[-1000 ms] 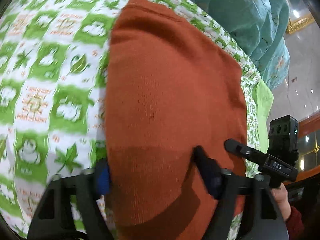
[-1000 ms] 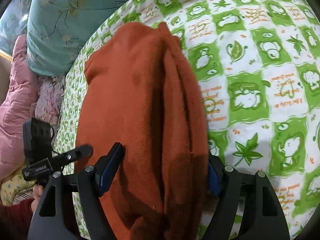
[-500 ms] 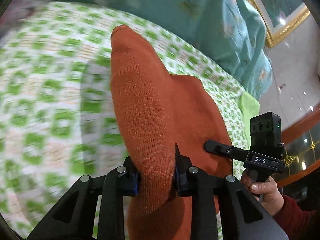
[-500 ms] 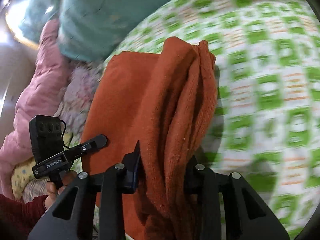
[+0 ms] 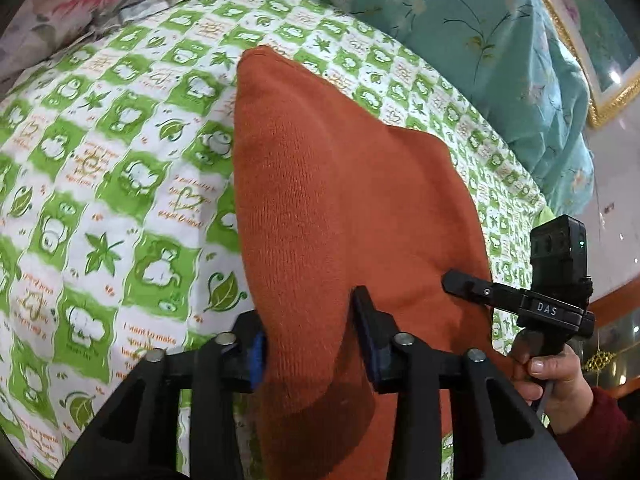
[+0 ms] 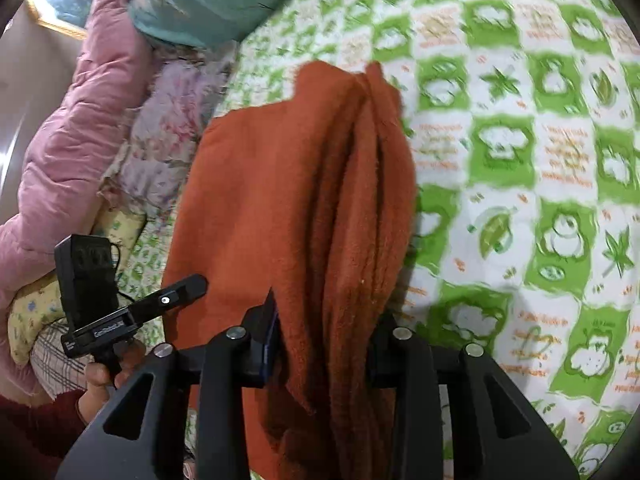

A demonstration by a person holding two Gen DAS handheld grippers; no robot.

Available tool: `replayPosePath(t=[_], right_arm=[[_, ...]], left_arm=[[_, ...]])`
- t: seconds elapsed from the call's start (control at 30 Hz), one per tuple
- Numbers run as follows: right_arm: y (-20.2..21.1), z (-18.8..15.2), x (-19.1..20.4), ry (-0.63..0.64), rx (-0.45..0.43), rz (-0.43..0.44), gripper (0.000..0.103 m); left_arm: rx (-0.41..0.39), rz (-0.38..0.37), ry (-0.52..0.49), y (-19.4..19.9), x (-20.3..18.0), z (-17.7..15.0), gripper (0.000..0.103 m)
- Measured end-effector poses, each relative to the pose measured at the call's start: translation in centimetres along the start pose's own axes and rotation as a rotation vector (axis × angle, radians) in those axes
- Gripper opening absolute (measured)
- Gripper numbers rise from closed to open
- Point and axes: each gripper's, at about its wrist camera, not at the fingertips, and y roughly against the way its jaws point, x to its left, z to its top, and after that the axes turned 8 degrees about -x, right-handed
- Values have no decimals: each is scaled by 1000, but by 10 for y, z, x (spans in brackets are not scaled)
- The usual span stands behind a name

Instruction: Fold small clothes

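Note:
An orange knit garment (image 5: pixel 340 200) lies partly folded on the green-and-white patterned bedsheet (image 5: pixel 120 160). Its near edge is raised as a ridge that runs between the jaws of my left gripper (image 5: pixel 308 332). Both pads still touch the fabric while the jaws are opening. In the right wrist view the garment (image 6: pixel 288 200) hangs in bunched pleats through my right gripper (image 6: pixel 324 336). Those jaws are opening too, with cloth filling the gap. Each gripper shows in the other's view, held by a hand: the right gripper (image 5: pixel 460 280), the left gripper (image 6: pixel 192 284).
A teal floral quilt (image 5: pixel 480 40) is heaped along the far side of the bed. A floral pillow (image 5: pixel 80 0) lies at the far left corner. A pink padded quilt (image 6: pixel 72 140) sits beside the bed. The bedsheet (image 6: pixel 520 160) stretches flat to the right.
Both grippers went from wide around the garment's edge to pinched on it, and carried it across the bed. Their jaws now stand wider than half a second ago.

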Motion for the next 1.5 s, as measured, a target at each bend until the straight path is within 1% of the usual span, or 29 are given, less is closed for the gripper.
replayPosePath(t=[0.07,0.1,0.17,0.27,0.37,0.43,0.47,0.5,0.57,0.63,0.67,0.7,0.73,0.77,0.8,0.87,0.93,0.97,1.03,1.07,1.13,1.17,1.23,1.3,1.37,1.5], right_arm=[[6,1,1,3,9,-30,44],[10,3,5,13,8,-65,49],[21,4,7,33,-8,-105,53],[44,7,10,35,-69,-147,57],[63,12,16,34,-147,-166,58],[69,17,24,49,-185,-143,57],[67,20,28,55,-185,-120,55],[64,21,30,55,-178,-110,48],[52,25,32,53,-148,-95,42],[34,27,31,57,-114,-124,41],[27,27,29,51,-101,-136,36],[20,27,25,33,-84,-145,20],[18,27,21,11,-70,-142,12],[22,27,20,5,-73,-137,12],[34,31,27,25,-100,-130,7],[54,36,35,61,-142,-127,6],[64,43,33,74,-147,-137,6],[63,45,29,72,-138,-156,6],[50,45,11,52,-105,-205,6],[44,43,3,29,-93,-212,6],[30,38,-12,-29,-76,-217,6],[27,36,-14,-31,-74,-227,6],[19,33,-12,-17,-66,-249,6],[16,31,-7,15,-63,-276,5],[19,33,-4,23,-70,-285,6],[48,30,5,1,-109,-214,9]], left_arm=[[5,16,-7,3,0,-1,44],[7,24,-12,4,-1,-1,45],[16,43,-22,9,-1,-2,48],[14,54,-27,19,3,-5,49],[2,71,-23,30,5,-7,49],[-3,77,-11,33,7,-7,49],[-7,78,-3,35,9,-6,49],[-9,82,0,35,10,-5,49],[-7,89,7,32,11,-1,49],[7,91,13,27,11,1,49],[14,94,16,24,12,2,49],[25,94,20,21,11,2,49],[33,94,22,19,11,3,49],[36,95,22,18,9,4,49],[35,93,15,19,6,5,49],[38,99,-5,17,-1,6,49],[50,93,-21,12,-6,6,50],[56,89,-22,8,-8,5,52],[68,95,-17,2,-10,4,52],[74,93,-17,-1,-11,4,52],[82,106,-35,-7,-12,3,55],[85,125,-49,-9,-12,2,59],[88,138,-62,-9,-13,0,60],[85,132,-64,-1,-13,-1,60],[73,138,-89,12,-14,-7,60],[59,145,-150,46,-15,-28,61]])
